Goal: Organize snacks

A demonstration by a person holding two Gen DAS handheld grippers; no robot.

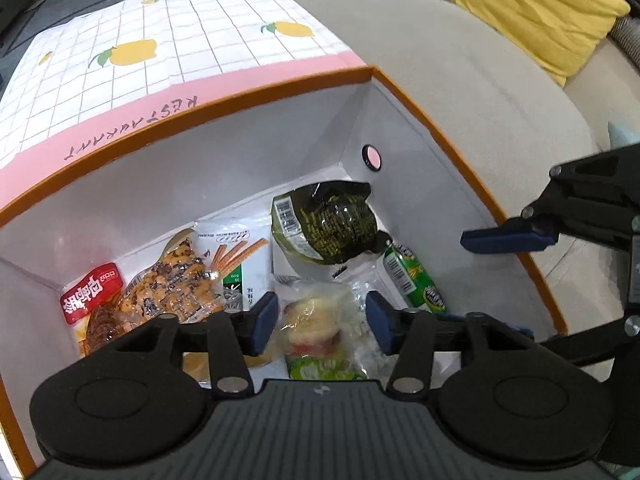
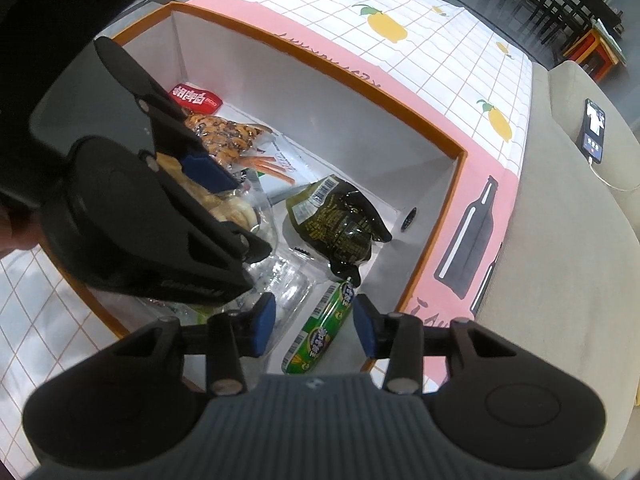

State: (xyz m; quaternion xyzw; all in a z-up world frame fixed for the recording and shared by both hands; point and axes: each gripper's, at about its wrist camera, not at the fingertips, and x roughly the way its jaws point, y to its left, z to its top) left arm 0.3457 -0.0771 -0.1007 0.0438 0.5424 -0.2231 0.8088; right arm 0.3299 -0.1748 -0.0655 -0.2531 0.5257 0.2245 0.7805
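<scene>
Between the blue pads of my left hand-held gripper [image 1: 322,322] lies a clear-wrapped sandwich [image 1: 320,326], low in the box; the jaws stand moderately apart with the pads on either side of it, and I cannot tell whether they touch the wrap. My right hand-held gripper [image 2: 314,328] is spread about as wide and holds nothing; it hangs over the green sausage stick [image 2: 320,330], which lies along the box floor near the right-hand wall.

All the snacks sit inside the white box [image 1: 248,160] with the orange rim. Against the far right corner, below a round hole in the wall, rests a dark green pouch [image 1: 332,224] with its barcode up. Left of it lies a white packet printed with orange sticks [image 1: 236,256], then a clear bag of brown crispy pieces [image 1: 172,288], and at the far left a red-labelled packet [image 1: 90,292] pressed close to the left wall. The packs overlap one another, so little bare floor shows; the widest free strip runs along the back wall.

From the right wrist view, my left hand-held gripper fills the near left part of the box opening, leaving open room mainly over the right half. The box's right rim runs just beside the right gripper's outer pad.

Beyond the box the desk [image 2: 440,64] carries a grid cloth with yellow lemons and a pink border. A beige sofa [image 1: 460,60] curves beside it, with a yellow cushion [image 1: 544,12] and a lit phone [image 2: 594,130] on it.
</scene>
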